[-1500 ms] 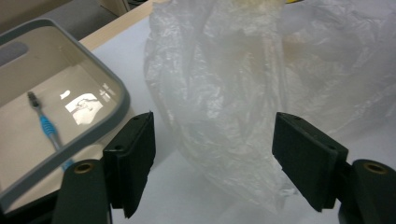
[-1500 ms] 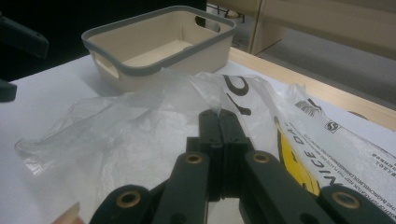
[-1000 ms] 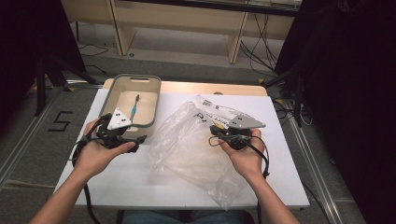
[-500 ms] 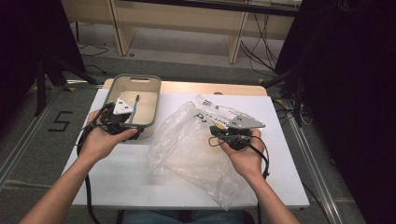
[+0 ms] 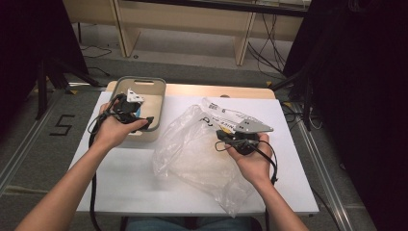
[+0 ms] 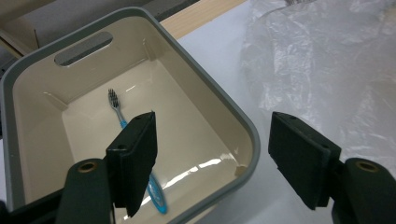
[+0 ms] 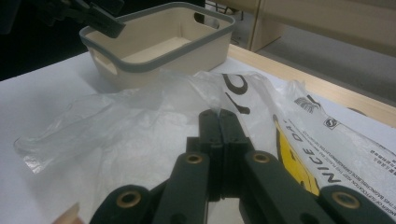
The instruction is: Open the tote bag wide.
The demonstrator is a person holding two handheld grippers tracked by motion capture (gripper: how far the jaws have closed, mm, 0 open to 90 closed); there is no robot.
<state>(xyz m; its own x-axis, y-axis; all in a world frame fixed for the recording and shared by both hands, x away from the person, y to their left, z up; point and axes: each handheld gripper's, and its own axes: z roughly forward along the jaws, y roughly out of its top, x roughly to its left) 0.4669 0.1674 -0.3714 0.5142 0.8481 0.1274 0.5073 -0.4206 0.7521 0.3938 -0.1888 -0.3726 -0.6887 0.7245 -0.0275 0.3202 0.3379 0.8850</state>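
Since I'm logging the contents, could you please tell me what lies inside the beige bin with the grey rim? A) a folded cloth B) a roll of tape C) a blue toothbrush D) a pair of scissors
C: the left gripper view shows a blue toothbrush lying on the floor of the bin.

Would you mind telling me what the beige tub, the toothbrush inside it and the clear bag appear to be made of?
The beige tub with the grey rim looks like glossy moulded plastic: light glints on its floor. The blue-handled toothbrush seems plastic too, with dark bristles. The clear crinkled bag looks like thin plastic film: see-through, creased and shiny.
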